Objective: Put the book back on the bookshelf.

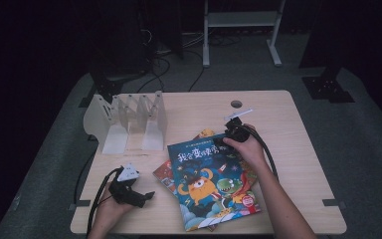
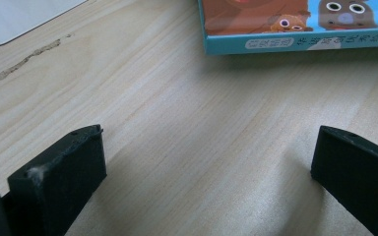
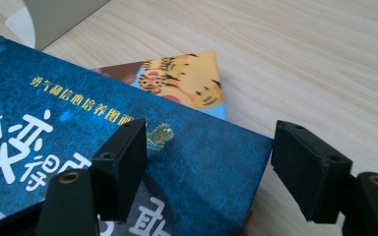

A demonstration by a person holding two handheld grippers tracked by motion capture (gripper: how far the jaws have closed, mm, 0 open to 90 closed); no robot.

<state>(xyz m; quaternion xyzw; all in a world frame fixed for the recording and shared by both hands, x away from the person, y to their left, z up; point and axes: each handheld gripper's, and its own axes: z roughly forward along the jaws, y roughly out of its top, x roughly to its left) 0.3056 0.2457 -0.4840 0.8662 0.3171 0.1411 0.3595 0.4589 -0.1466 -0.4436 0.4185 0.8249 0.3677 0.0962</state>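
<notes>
At table centre the blue book [image 1: 211,181] tops a stack; right gripper [image 1: 227,142] at its one-o'clock corner, jaws apart, straddling it. Left gripper [image 1: 142,197], at nine o'clock, gapes. Rack [image 1: 129,122] at eleven holds nothing.

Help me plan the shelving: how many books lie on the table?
3 at least. The blue monster book lies on top; a red book sticks out at its left; a tiger-cover book peeks out at its far corner. More may be hidden beneath the stack.
</notes>
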